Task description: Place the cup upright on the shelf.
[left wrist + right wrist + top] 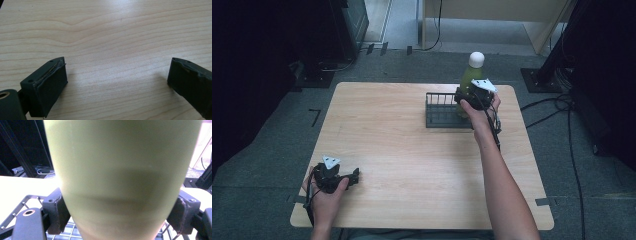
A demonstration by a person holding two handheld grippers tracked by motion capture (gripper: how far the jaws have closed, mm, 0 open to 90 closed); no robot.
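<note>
Bottle (120,170) (green, upright) between right gripper (122,212) jaws, over rack (439,111)

The table (412,165) is pale wood with a wavy brown grain; the bottle (120,170) is a soft yellow-green with a white cap (476,59); the rack (439,111) is dark grey wire; the left gripper (343,178) is black with a light grey plate on top; the right gripper (468,96) is likewise black under a light grey plate; the floor (272,145) is grey carpet with short black tape marks.
</note>
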